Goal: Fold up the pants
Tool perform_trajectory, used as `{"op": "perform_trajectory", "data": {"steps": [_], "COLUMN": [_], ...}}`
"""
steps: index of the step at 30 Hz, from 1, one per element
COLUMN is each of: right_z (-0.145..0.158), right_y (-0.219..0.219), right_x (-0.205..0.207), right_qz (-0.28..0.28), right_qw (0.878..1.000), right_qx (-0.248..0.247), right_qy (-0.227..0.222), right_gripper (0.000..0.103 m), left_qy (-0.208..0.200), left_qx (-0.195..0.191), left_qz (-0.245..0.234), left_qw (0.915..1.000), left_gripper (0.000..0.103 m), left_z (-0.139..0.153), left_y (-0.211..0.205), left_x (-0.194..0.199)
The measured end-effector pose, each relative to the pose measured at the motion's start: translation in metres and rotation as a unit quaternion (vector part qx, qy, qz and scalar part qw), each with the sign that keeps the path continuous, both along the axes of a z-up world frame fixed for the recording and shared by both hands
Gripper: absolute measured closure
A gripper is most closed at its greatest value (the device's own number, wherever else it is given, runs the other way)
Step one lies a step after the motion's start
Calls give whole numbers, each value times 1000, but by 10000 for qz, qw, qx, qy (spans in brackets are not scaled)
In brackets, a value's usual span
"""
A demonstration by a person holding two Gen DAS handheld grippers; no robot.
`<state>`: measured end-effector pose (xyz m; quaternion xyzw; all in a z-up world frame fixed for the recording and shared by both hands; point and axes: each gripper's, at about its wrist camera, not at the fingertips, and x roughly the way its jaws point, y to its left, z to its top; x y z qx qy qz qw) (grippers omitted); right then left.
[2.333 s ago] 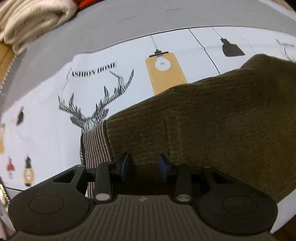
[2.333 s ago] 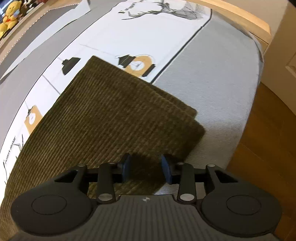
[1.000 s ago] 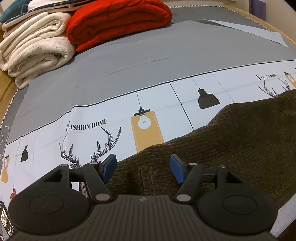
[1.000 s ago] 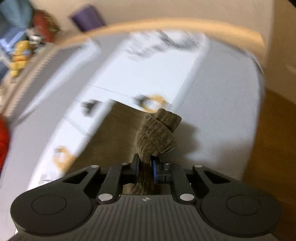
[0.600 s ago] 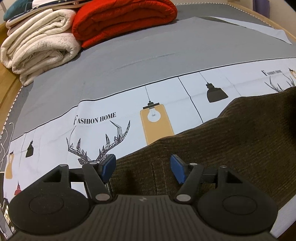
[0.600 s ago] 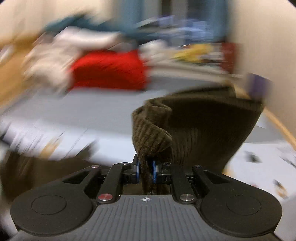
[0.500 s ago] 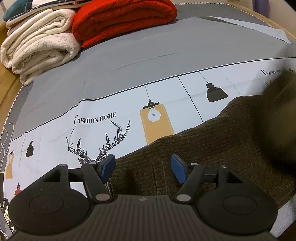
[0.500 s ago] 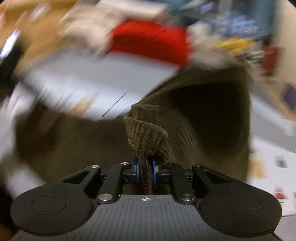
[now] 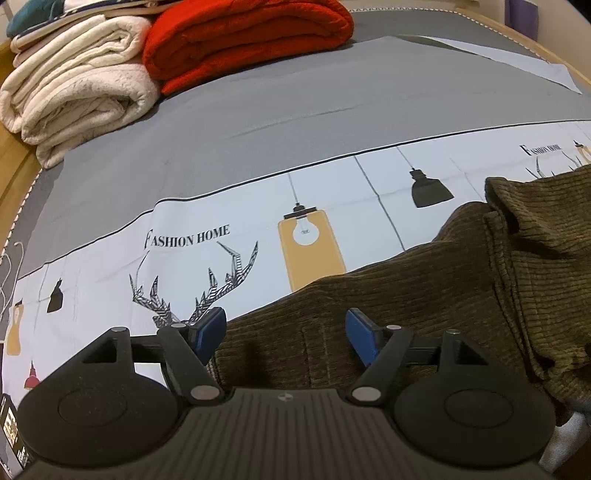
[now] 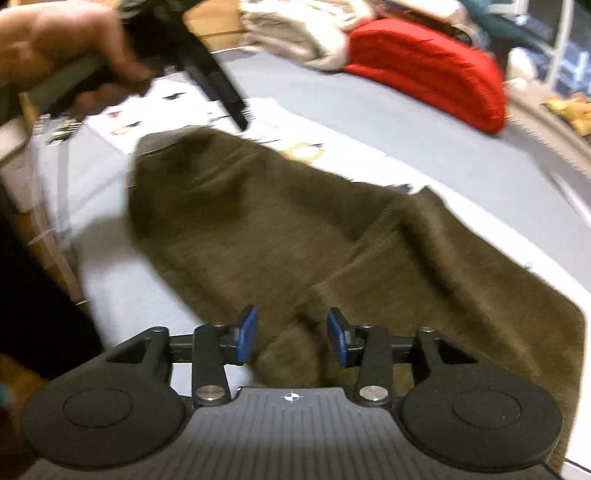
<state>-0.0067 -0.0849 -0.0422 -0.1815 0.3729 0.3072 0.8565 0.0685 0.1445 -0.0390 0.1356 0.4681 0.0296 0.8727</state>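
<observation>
While both grippers stand released, the pants [image 9: 424, 295] lie on the bed [image 9: 258, 122], a brown corduroy spread over its printed sheet [image 9: 184, 258] with one end doubled over the rest.

At 9 o'clock in the left wrist view sits a cream blanket [image 9: 74, 85], and at 12 o'clock a red blanket [image 9: 243, 33]. The left gripper [image 9: 284, 332] has its jaws wide apart over the near edge of the pants, holding nothing. At 3 o'clock the folded-over end makes a raised, rumpled ridge.

In the right wrist view, the person's left hand [image 10: 70, 48] holds the other tool at 10 o'clock. The right gripper [image 10: 291, 339] is also parted, with a bunched lump of cloth lying between its jaws but not pinched.

The risk, I judge, is a crooked fold: the doubled end lies skewed and lumpy, so pressing it flat as it is would set creases in, and a careless regrip could drag the lower layer along.

Only the left wrist view shows the sheet's print and the ridge sharply. Only the right wrist view, though blurred, shows the whole spread of the pants, the hand, and the diagonal fold line at 3 o'clock.
</observation>
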Motion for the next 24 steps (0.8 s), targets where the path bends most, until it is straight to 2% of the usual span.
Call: {"op": "perform_trajectory", "data": {"steps": [5,6,7,11,14,15,16,17,19,21,24], "right_z": [-23,-25,-26,-1,24,27,24,19,-3,-20,-23], "right_y": [11,10,9,-4,-16,-21,-23,-24,-24,-22,-18], "right_x": [18,19,22,17,-4,-14,-22,-28,-35,-37,-39], "right_qz": [-285,-317,-307,-199,376,622,839,1005,1067,1042,956], "right_qw": [9993,9990,9989,9994,9984,9973,9961,9948,9939,9928,9930], "right_qx": [-220,-236,-167,253,370,344,264,148,-292,-587,-649], "right_qy": [106,194,301,92,-178,-157,-99,-39,31,38,-226], "right_gripper": [58,64,90,90,90,90,90,90,89,85,62], "left_qy": [-20,-22,-25,18,153,192,226,273,394,501,734], "left_qx": [-5,-14,-17,-199,-847,-1131,-1419,-1674,-2112,-2544,-3095], "left_qz": [-59,-55,-55,-16,78,98,84,19,-176,-293,-365], "left_qw": [10000,10000,10000,9998,9963,9933,9896,9855,9765,9654,9474], "left_gripper": [26,26,26,26,27,29,42,66,84,84,80], "left_z": [1,2,2,2,1,1,1,0,-3,-8,-19], "left_y": [-5,-5,-5,-2,-2,-4,-7,-12,-25,-38,-61], "left_x": [1,1,1,0,2,3,4,6,11,18,30]}}
